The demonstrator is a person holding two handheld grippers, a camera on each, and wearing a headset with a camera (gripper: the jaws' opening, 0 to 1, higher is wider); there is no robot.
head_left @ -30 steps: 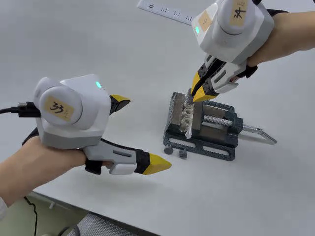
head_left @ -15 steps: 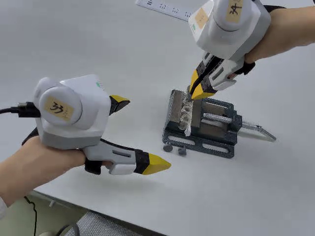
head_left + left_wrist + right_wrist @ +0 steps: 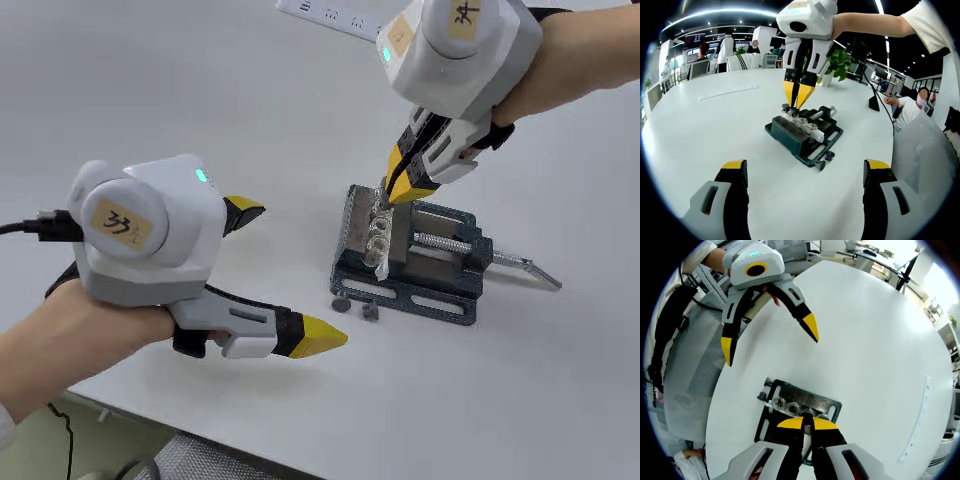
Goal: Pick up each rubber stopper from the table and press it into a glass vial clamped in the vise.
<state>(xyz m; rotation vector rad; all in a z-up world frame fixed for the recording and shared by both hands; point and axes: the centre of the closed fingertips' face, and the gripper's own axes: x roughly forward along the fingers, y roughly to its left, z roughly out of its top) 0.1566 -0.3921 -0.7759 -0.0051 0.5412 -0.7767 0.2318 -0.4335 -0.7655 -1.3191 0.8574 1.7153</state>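
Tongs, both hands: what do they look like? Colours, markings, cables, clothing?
The left tongs and right tongs match: white-grey housings, black jaws tipped yellow, a green status light, a tan sticker with handwritten digits. A black cable leaves the back of the left one. The person wears a white short sleeve.

Looks like an open-plan office: long ceiling light strips point(image 3: 720, 13), a potted plant point(image 3: 841, 62), a mesh chair point(image 3: 922, 160) and people point(image 3: 726, 44) at desks beyond the round white table point(image 3: 700, 120).
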